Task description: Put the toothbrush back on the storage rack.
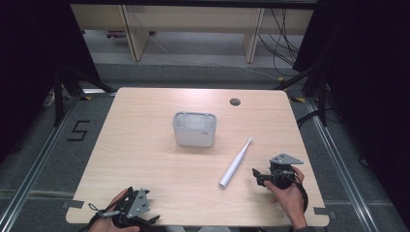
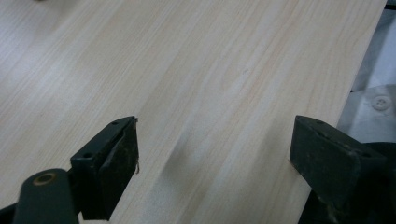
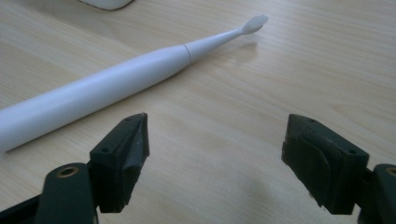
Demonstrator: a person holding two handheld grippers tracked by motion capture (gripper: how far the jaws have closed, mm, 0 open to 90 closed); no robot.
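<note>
Between the right gripper's (image 3: 215, 158) black fingers (image 3: 122, 161) lies only bare wood: they stand spread wide, grasping nothing, low over the desk (image 3: 289, 65). Just ahead of them and toward their left in the right gripper view, a white electric toothbrush (image 3: 116, 79) lies flat on the wood, its brush head pointing away and its thick handle nearer. From the high view that gripper (image 1: 263, 176) sits near the desk's front right part, held in the person's right hand (image 1: 287, 195), with the toothbrush (image 1: 235, 163) just beside it on its left, lying slantwise with the bristle end farther from the person.

The left gripper's (image 2: 215, 158) fingers (image 2: 116, 163) are likewise spread apart and hold nothing, with plain wood between them and the desk's edge at one side. It rests at the front left corner of the desk (image 1: 145, 145) in the left hand (image 1: 109, 223). A pale grey, open-topped container (image 1: 194, 129) stands near the desk's middle, well apart from both grippers, beyond the toothbrush head.
</note>
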